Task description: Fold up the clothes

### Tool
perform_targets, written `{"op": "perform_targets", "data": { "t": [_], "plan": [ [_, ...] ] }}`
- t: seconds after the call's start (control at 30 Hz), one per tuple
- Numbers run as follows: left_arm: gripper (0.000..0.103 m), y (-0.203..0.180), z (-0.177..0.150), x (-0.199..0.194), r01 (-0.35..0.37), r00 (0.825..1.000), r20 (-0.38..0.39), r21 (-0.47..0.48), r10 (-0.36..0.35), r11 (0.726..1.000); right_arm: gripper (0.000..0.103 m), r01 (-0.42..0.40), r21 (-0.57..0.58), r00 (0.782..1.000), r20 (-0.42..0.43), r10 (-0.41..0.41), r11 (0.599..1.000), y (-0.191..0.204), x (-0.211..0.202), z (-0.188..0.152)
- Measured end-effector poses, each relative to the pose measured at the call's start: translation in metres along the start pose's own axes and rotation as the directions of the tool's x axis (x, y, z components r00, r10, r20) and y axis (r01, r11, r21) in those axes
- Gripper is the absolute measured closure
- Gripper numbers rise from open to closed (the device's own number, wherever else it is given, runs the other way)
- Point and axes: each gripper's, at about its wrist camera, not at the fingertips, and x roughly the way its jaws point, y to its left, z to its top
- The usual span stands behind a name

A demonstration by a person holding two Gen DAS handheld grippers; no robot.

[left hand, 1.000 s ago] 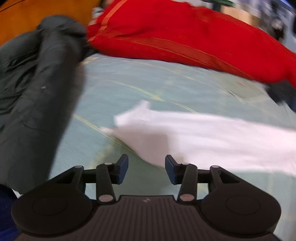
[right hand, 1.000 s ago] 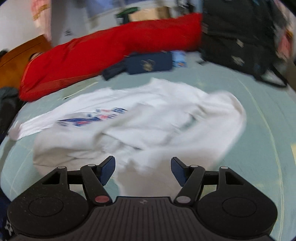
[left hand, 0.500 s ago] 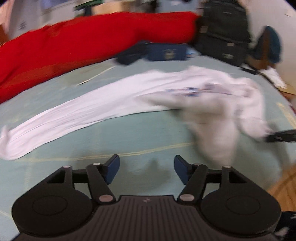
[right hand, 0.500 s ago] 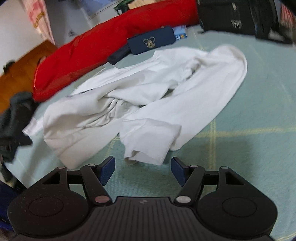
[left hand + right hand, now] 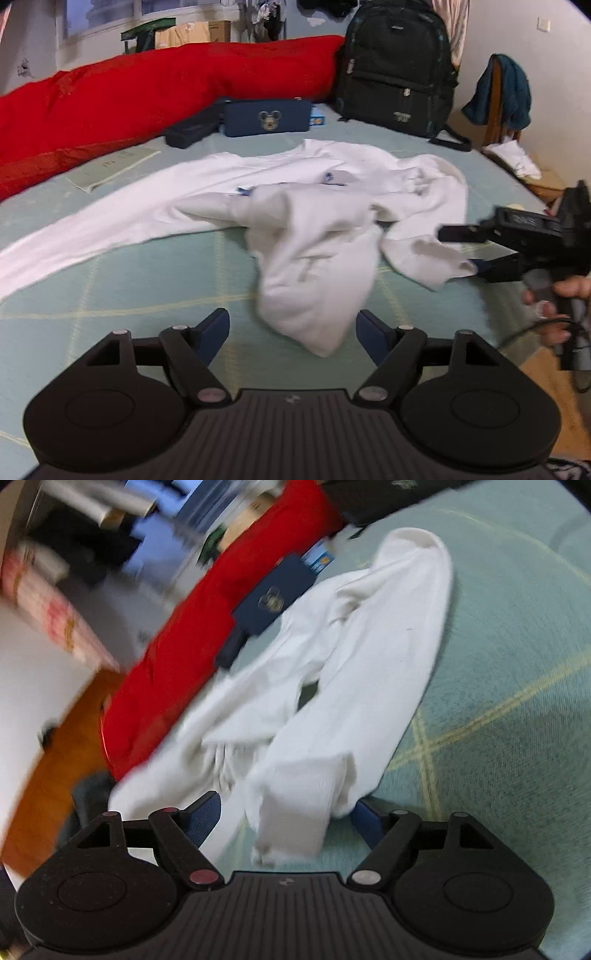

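One white garment lies crumpled mid-frame on the green bedsheet; behind it we count one red duvet, one backpack, one navy case. Our left gripper points down, jaws opening, empty. Our right gripper, rolled, opens around a sleeve cuff; a hand holds it at right.

From the right tool's camera, the room up at ten o'clock is a smear: shelves and a pinkish bundle I can't make out. The white shirt blurs along its near edge, its cuff fuzzy. From the left camera, the shirt's long sleeve runs off at nine o'clock. At three o'clock the hand is cut by the edge, and the red quilt runs out at nine.
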Motion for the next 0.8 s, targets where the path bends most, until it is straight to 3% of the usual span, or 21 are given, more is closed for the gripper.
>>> {"op": "perform_targets", "data": {
  "t": [0.07,0.13,0.17,0.2,0.3,0.47,0.63,0.73,0.8],
  "plan": [
    [0.026,-0.008,-0.005,0.002,-0.02,1.0,0.006,0.03,0.02,0.999,0.029,-0.014,0.039,0.999,0.043,0.012,0.999,-0.006,0.0,-0.003],
    [0.026,-0.017,-0.009,0.005,-0.065,0.998,0.014,0.08,0.064,0.995,0.052,0.027,0.048,0.997,0.073,-0.03,0.999,-0.009,0.002,-0.004],
    [0.026,-0.02,-0.01,0.005,-0.077,0.997,0.013,0.095,0.076,0.992,0.073,0.048,0.056,0.995,0.08,-0.053,0.997,-0.011,0.002,-0.004],
    [0.026,-0.022,-0.011,0.006,-0.086,0.996,0.013,0.108,0.085,0.99,0.082,0.067,0.069,0.994,0.08,-0.072,0.995,-0.014,0.002,-0.003],
    [0.026,-0.019,-0.012,0.002,-0.047,0.999,0.014,0.079,0.047,0.996,0.085,0.078,0.067,0.993,0.082,-0.083,0.995,-0.013,-0.001,-0.002],
    [0.026,-0.018,-0.014,-0.003,-0.046,0.999,0.019,0.069,0.045,0.997,0.086,0.227,-0.134,0.971,0.11,-0.213,0.965,0.015,-0.017,0.009],
    [0.026,-0.021,-0.016,-0.006,-0.039,0.999,0.027,0.07,0.037,0.997,0.087,0.445,-0.282,0.895,0.183,-0.407,0.85,0.019,-0.055,0.029],
    [0.026,-0.025,-0.016,-0.007,-0.024,0.999,0.033,0.079,0.021,0.997,0.087,0.565,-0.321,0.825,0.211,-0.524,0.76,0.009,-0.076,0.045],
    [0.026,-0.028,-0.017,-0.008,-0.009,0.999,0.035,0.084,0.007,0.996,0.086,0.616,-0.318,0.787,0.213,-0.579,0.721,-0.006,-0.089,0.057]
  ]
}}
